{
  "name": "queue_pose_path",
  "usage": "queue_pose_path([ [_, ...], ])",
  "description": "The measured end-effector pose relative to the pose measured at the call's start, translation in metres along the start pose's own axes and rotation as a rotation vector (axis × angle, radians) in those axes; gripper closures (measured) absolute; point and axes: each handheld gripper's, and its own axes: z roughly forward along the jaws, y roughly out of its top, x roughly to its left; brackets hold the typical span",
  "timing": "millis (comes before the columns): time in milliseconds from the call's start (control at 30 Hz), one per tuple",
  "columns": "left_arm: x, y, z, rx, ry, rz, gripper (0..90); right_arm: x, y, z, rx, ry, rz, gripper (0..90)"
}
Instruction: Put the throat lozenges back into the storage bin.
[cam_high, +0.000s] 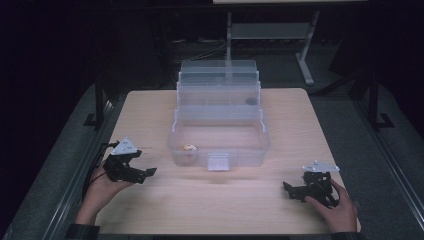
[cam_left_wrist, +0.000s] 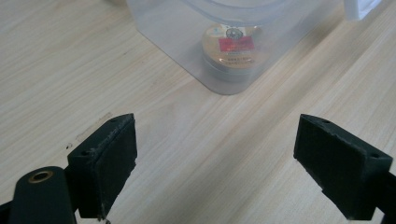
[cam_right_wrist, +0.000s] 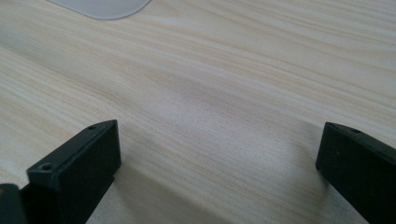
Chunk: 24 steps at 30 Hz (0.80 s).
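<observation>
A clear plastic tiered organiser box (cam_high: 218, 117) stands open in the middle of the wooden table (cam_high: 150, 210). In its bottom bin, at the front left corner, lies a small round tin (cam_high: 189, 148) with a gold lid and a red label (cam_left_wrist: 232, 44). My left gripper (cam_high: 145, 173) rests near the table's left edge, open, its jaws wide apart and pointed at the box corner (cam_left_wrist: 224, 79). My right gripper (cam_high: 289, 190) lies near the front right, open, with bare wood between its jaws (cam_right_wrist: 219, 154).
A dark small item (cam_high: 250, 100) sits in an upper tray of the box. A white latch (cam_high: 218, 162) sticks out at the box's front. Behind the table stand a metal frame's legs (cam_high: 305, 55) on a dark floor.
</observation>
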Motion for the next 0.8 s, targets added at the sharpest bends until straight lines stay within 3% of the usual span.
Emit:
queue_pose_path([
  [500,-0.01,-0.028,-0.001,-0.064,0.015,-0.001,12.5,0.0,0.0,0.0,0.0,0.0,0.0,0.0],
  [800,-0.013,-0.045,0.004,-0.052,0.024,0.003,12.5,0.0,0.0,0.0,0.0,0.0,0.0,0.0],
])
